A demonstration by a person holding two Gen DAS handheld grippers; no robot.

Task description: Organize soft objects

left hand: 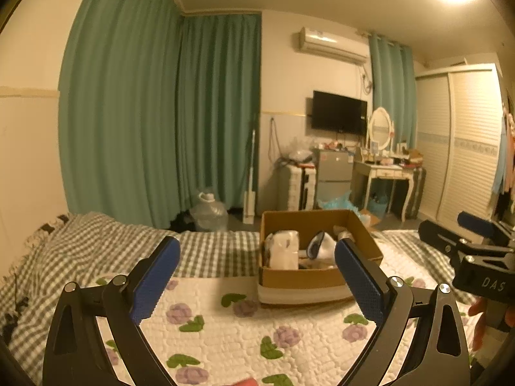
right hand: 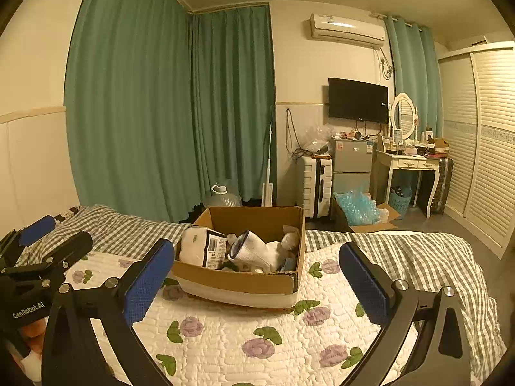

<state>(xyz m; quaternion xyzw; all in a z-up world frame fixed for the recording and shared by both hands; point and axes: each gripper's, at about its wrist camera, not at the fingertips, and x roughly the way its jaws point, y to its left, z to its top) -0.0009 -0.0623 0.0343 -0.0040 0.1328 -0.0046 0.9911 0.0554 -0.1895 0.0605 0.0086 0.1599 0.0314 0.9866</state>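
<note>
A brown cardboard box [left hand: 360, 234] stands on the bed and holds soft things: a white wrapped pack [left hand: 285, 247] at its left and a white sock-like piece with a dark blue rim [left hand: 322, 244]. In the right wrist view the box [right hand: 241, 278] shows the same pack [right hand: 199, 246] and white sock-like piece [right hand: 254, 247]. My left gripper [left hand: 257, 257] is open and empty, held above the quilt just short of the box. My right gripper [right hand: 257, 259] is open and empty, also facing the box. Each gripper shows at the edge of the other's view.
The bed has a white quilt with purple flowers [right hand: 257, 347] over a green checked blanket [left hand: 96, 244]. Green curtains [left hand: 161, 112], a water jug [left hand: 209, 214], a suitcase [right hand: 313, 186], a small fridge [right hand: 352, 167], a dressing table [right hand: 408, 164] and a wardrobe [right hand: 482, 144] stand beyond.
</note>
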